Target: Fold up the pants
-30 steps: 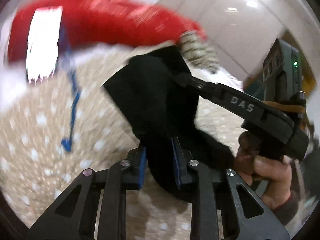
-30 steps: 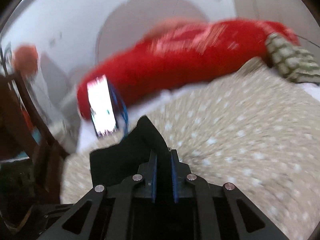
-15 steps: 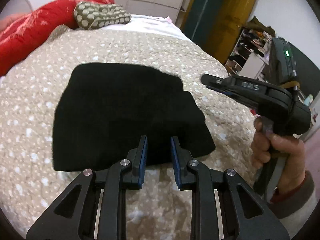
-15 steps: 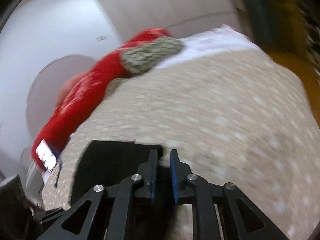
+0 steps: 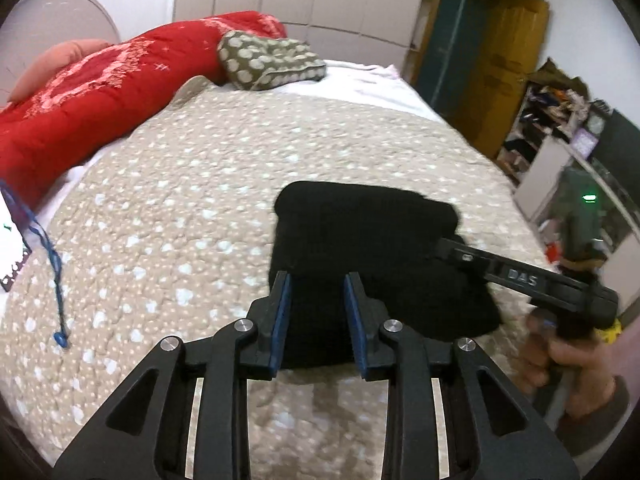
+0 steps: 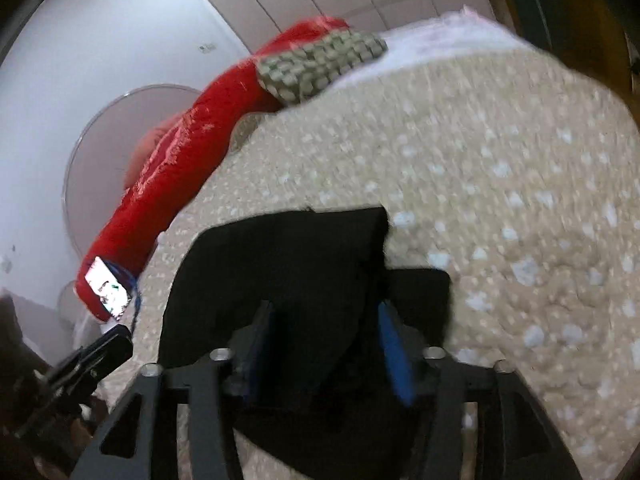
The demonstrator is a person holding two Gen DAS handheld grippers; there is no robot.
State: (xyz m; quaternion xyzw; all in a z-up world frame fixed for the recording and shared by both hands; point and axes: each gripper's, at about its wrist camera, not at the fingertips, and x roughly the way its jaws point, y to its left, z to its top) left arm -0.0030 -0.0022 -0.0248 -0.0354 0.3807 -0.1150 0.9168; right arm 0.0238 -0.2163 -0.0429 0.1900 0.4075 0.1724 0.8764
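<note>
The black pants point(image 5: 372, 240) lie folded into a compact rectangle on the beige dotted bedspread point(image 5: 200, 184). My left gripper point(image 5: 318, 280) is open, its blue-padded fingers over the near edge of the pants with nothing clamped. My right gripper point(image 6: 326, 312) is open too, its jaws wide apart over the black pants point(image 6: 280, 264). From the left wrist view the right gripper point(image 5: 452, 246) reaches in from the right, its tip at the pants' right edge.
A red quilt point(image 5: 100, 92) and a dotted olive cushion point(image 5: 268, 60) lie at the head of the bed. A lit phone with a blue cord point(image 5: 48, 248) is at the left edge. Shelves and a door point(image 5: 500, 60) stand beyond the bed's right side.
Both grippers carried the black pants through the air, laid them down folded, then opened. The right jaws went from shut on cloth to wide apart.
</note>
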